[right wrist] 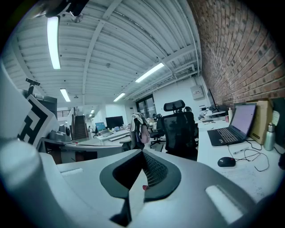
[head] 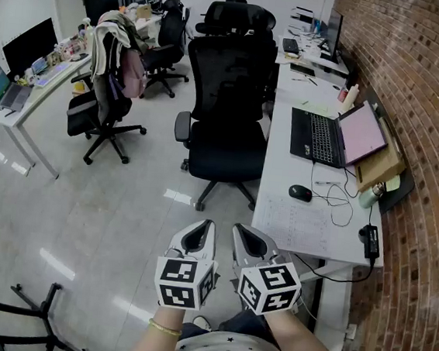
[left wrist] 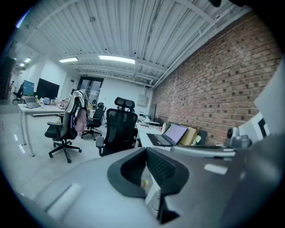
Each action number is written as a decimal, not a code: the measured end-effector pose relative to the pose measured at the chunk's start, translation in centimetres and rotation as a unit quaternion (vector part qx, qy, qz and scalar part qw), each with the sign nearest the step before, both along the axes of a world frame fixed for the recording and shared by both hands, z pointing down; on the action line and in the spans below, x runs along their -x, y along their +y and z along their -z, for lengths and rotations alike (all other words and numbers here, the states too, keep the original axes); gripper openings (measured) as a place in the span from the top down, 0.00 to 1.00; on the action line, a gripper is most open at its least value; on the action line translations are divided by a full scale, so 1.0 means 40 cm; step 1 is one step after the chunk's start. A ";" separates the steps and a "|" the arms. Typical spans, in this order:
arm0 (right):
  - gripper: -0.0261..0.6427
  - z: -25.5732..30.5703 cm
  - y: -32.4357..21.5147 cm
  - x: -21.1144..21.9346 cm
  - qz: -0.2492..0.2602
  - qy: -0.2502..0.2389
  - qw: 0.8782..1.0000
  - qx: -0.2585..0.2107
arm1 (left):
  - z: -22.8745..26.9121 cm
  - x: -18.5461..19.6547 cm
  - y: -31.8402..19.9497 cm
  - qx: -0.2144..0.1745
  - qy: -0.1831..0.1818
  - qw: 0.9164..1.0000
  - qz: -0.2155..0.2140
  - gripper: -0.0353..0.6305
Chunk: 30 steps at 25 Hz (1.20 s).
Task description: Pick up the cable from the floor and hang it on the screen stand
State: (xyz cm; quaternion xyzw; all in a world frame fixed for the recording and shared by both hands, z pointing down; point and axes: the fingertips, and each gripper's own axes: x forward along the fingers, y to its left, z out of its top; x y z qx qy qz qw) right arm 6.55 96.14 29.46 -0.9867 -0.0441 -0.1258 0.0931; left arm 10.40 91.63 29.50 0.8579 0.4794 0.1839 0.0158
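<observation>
Both grippers are held side by side close to the person's body, over the shiny floor. In the head view the left gripper (head: pixel 203 228) and the right gripper (head: pixel 242 234) point forward, jaws pressed together with nothing between them. The left gripper view shows its own shut jaws (left wrist: pixel 146 152) aimed at the room, and the right gripper view shows the same (right wrist: pixel 142 154). Black metal legs of a stand (head: pixel 21 315) lie at the bottom left of the head view. I see no cable on the floor in any view.
A black office chair (head: pixel 229 125) stands just ahead beside a white desk (head: pixel 293 217) along the brick wall. On that desk are a laptop (head: pixel 337 136), a mouse (head: pixel 300 192) and a power adapter (head: pixel 369 238). A second chair draped with clothes (head: pixel 107 97) stands at the left.
</observation>
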 end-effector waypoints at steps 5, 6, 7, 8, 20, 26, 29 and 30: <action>0.96 -0.008 -0.138 -0.051 0.030 0.000 1.000 -0.002 | -0.002 -0.036 -0.149 -0.001 0.007 0.999 0.031 0.94; 0.96 -0.012 -0.172 -0.065 0.043 -0.001 0.999 -0.001 | -0.006 -0.046 -0.182 -0.004 0.010 0.999 0.042 0.94; 0.96 -0.017 -0.209 -0.080 0.058 -0.002 0.998 0.000 | -0.010 -0.058 -0.218 -0.007 0.012 0.998 0.056 0.94; 0.96 -0.023 -0.249 -0.094 0.076 -0.005 0.997 0.001 | -0.015 -0.071 -0.256 -0.008 0.010 0.997 0.072 0.94; 0.96 -0.045 -0.801 -0.332 0.346 -0.027 0.938 0.001 | -0.036 -0.239 -0.854 0.001 -0.010 0.934 0.357 0.94; 0.96 -0.045 -1.184 -0.413 0.483 -0.019 0.875 -0.001 | -0.039 -0.281 -1.232 -0.007 -0.001 0.874 0.486 0.94; 0.96 -0.038 -1.386 -0.432 0.545 -0.014 0.839 -0.001 | -0.030 -0.283 -1.424 -0.009 0.004 0.839 0.544 0.94; 0.96 -0.036 -1.449 -0.435 0.564 -0.013 0.826 0.000 | -0.029 -0.280 -1.485 -0.009 0.004 0.826 0.563 0.94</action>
